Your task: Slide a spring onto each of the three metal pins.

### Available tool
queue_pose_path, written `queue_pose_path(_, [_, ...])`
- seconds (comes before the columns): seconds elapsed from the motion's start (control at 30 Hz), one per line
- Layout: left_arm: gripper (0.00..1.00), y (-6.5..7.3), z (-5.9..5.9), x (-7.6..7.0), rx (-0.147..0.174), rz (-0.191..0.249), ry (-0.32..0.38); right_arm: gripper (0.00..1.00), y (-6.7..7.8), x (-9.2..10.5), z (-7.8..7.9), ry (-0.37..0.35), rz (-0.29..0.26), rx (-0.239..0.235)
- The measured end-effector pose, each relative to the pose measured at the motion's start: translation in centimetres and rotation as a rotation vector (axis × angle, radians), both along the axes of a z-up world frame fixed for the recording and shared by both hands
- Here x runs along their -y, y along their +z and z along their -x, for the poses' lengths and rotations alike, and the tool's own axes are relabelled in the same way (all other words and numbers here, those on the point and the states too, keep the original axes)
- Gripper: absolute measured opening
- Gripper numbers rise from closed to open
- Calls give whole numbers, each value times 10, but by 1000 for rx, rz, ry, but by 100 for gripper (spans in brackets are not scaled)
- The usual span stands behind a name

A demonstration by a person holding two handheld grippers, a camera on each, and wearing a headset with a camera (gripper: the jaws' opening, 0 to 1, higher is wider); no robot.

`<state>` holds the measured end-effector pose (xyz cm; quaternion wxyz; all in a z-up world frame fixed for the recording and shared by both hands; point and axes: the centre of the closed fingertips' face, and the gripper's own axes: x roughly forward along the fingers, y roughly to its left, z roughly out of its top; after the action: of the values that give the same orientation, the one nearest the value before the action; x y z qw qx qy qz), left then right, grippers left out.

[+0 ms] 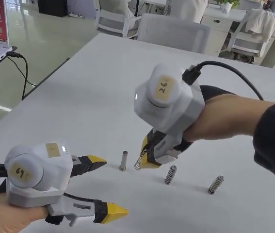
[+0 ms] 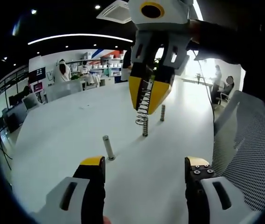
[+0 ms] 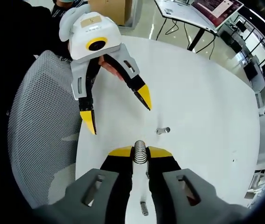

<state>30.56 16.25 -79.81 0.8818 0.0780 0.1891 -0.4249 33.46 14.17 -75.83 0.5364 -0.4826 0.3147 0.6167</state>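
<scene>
- Table: wide and bare around the work, edges well off, so there's plenty of room to move.
- Left gripper: jaws spread, holding nothing, parked near the bare pin, probably just keeping clear.
- Right gripper: pinching a spring just beside that pin, likely lining it up.
- Other pins: already wearing springs.

The right tool points steeply downward, its jaws closed on a spring (pinched between the yellow tips). The right hand grips it from behind, forearm in a dark sleeve. The left tool sits low and level in the left hand, jaws spread wide.
</scene>
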Motion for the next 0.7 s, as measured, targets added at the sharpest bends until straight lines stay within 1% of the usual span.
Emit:
queue_pose_path(0.13, [70,0,0,0,6,1,-1,13,4,-8,-9,-5,-8,17])
queue_pose_path(0.2, [70,0,0,-1,6,-1,1,13,4,-12,-14,-11,-9,18])
queue_pose_path(0.3, [70,-1,1,-3,4,1,3,13,3,-15,-22,-14,-5,31])
queue_pose_path(0.4, [71,-2,1,-5,3,2,8,13,1,-19,-28,-16,-4,34])
queue_pose_path(0.53, [71,-3,1,-7,-1,6,15,13,-6,-25,-39,-20,2,38])
queue_pose_path(0.7, [71,-3,1,-8,-4,7,18,13,-11,-29,-39,-15,10,33])
